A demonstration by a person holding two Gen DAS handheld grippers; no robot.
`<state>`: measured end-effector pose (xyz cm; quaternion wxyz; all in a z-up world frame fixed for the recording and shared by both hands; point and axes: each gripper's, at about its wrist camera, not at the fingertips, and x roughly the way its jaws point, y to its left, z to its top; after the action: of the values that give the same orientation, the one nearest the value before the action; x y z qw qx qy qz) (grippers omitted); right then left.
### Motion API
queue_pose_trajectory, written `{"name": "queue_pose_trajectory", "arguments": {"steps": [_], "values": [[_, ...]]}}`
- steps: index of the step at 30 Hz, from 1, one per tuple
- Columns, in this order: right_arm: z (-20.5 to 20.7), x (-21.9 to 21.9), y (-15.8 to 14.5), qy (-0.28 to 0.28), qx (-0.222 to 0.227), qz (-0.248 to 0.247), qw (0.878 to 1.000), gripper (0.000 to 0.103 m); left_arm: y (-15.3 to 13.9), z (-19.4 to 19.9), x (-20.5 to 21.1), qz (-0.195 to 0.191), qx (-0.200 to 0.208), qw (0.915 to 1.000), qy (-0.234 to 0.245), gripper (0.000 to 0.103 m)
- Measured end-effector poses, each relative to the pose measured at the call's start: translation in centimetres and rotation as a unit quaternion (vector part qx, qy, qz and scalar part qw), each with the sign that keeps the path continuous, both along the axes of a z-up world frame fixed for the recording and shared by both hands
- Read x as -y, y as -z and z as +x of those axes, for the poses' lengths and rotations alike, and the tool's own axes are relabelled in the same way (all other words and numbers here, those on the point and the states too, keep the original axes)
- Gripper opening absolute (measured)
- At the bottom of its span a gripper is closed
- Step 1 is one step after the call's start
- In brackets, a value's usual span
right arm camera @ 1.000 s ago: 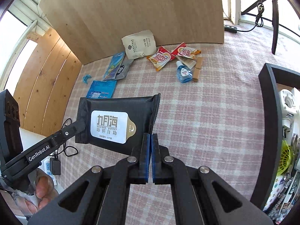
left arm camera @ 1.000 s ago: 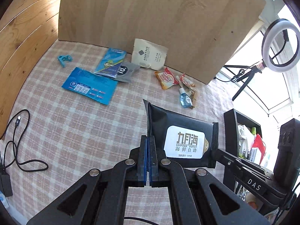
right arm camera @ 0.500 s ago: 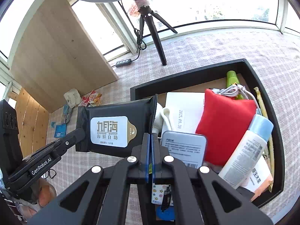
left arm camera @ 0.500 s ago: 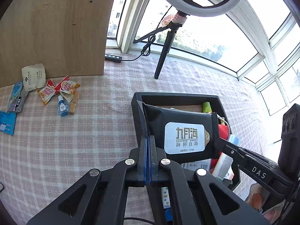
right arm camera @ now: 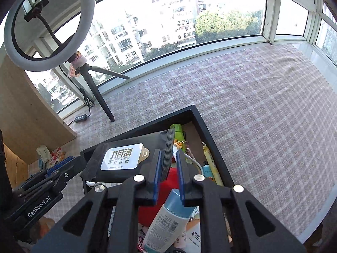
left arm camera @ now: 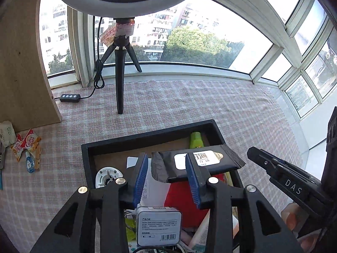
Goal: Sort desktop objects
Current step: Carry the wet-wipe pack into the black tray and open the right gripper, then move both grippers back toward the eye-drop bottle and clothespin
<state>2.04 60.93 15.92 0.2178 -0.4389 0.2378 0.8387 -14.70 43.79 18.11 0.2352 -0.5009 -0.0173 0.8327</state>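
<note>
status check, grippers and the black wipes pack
Left gripper and right gripper just opened, pads clear. Black wipes pack over the full black tray. Nothing blocking.

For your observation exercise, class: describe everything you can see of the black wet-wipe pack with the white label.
The black wet-wipe pack is a soft, matte plastic pouch with crimped, ribbed end seals and a white label edged in gold, printed with dark characters. It lies roughly flat, slightly tilted, over the black tray, on top of the red item and papers. The left gripper and right gripper have just been opening; each end seal sits between blue pads that look parted, no longer pinching it.
</note>
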Motion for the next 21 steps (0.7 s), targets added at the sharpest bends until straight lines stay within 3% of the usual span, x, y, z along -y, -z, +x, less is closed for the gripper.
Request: {"name": "queue_pose_trajectory", "arguments": {"steps": [3,9,17,21], "values": [[-0.1,-0.1,-0.6,-0.002,-0.006,0.016,1.0,0.029,0.0,-0.5,0.6,-0.004,-0.002,1.0,-0.003,0.034],[-0.9,0.2,-0.2,-0.01,-0.014,-0.004,1.0,0.029,0.3,-1.0,3.0,-0.008,-0.004,0.9998,-0.02,0.034],[-2.2,3.5,0.0,-0.043,-0.012,-0.016,0.999,0.029,0.8,-0.6,7.6,-0.014,-0.002,0.9984,-0.054,0.034],[-2.8,5.6,-0.1,-0.064,-0.013,-0.018,0.998,0.035,1.1,0.1,10.2,-0.025,-0.004,0.9977,-0.062,0.034]]}}
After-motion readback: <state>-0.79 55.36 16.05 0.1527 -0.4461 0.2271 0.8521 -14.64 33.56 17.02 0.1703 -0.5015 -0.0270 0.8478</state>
